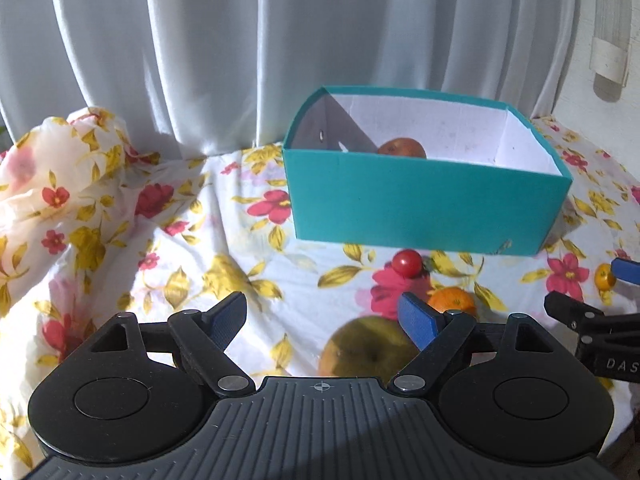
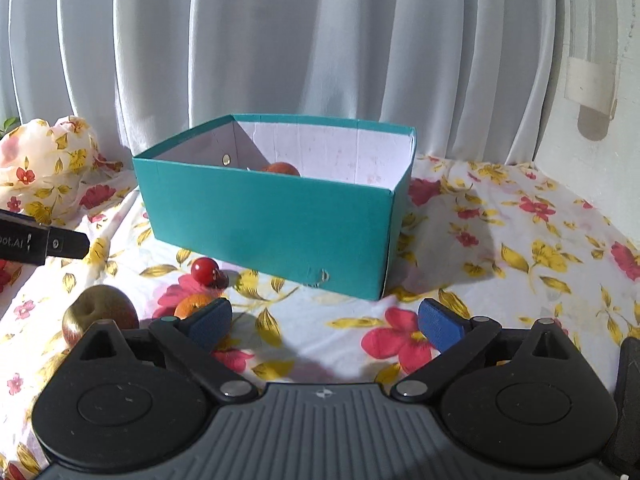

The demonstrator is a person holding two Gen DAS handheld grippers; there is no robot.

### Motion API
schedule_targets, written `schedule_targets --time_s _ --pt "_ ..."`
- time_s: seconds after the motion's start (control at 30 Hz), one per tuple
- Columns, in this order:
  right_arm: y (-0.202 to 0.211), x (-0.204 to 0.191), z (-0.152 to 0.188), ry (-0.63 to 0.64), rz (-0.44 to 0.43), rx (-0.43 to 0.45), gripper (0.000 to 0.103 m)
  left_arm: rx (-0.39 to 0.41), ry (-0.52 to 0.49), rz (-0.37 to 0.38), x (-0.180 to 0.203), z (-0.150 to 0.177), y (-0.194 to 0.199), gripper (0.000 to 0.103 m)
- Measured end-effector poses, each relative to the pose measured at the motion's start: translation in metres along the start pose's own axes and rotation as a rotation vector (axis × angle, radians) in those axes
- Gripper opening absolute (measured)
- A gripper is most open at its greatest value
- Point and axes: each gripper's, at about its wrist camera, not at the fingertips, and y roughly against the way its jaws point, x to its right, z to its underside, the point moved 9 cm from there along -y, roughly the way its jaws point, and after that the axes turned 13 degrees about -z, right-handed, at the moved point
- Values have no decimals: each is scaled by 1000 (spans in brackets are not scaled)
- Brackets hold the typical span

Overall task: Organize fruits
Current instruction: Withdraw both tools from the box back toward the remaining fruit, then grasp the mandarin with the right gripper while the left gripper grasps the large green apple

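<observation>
While both jaws stand apart w/ nothing held, left gripper (image 1: 322, 316) hangs over apple (image 1: 366, 348) at frame bottom; right gripper (image 2: 326, 322) over bare floral cloth (image 2: 520, 240); teal box (image 2: 276, 224) mid-frame w/ one fruit (image 2: 282, 169) inside.

Behind your work surface hangs a pale grey curtain (image 2: 280, 40) in deep vertical folds, lit from behind. A floral cloth (image 2: 500, 240) with red flowers and yellow leaves covers the surface, bunched up at your far left. To your right stands a white wall (image 2: 592, 168). Sunlight throws hard shadows across the cloth.
</observation>
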Motion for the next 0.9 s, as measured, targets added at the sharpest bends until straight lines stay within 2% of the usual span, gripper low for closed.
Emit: schedule_targets --time_s 0.1,0.37,0.47,0.63,0.9 --pt "0 -1 8 -3 -10 -16 100 -16 -16 24 8 14 0 87" --pt "-7 -16 11 53 -35 -38 99 -27 -53 34 25 35 -10 87" --pt "-11 -22 11 75 -50 -48 99 -31 -58 39 28 37 -15 86" --pt "-22 -32 10 108 -79 -76 94 -58 -46 63 32 35 -25 78" --pt "-40 -40 7 140 -106 -105 88 -100 -26 79 31 34 -43 78"
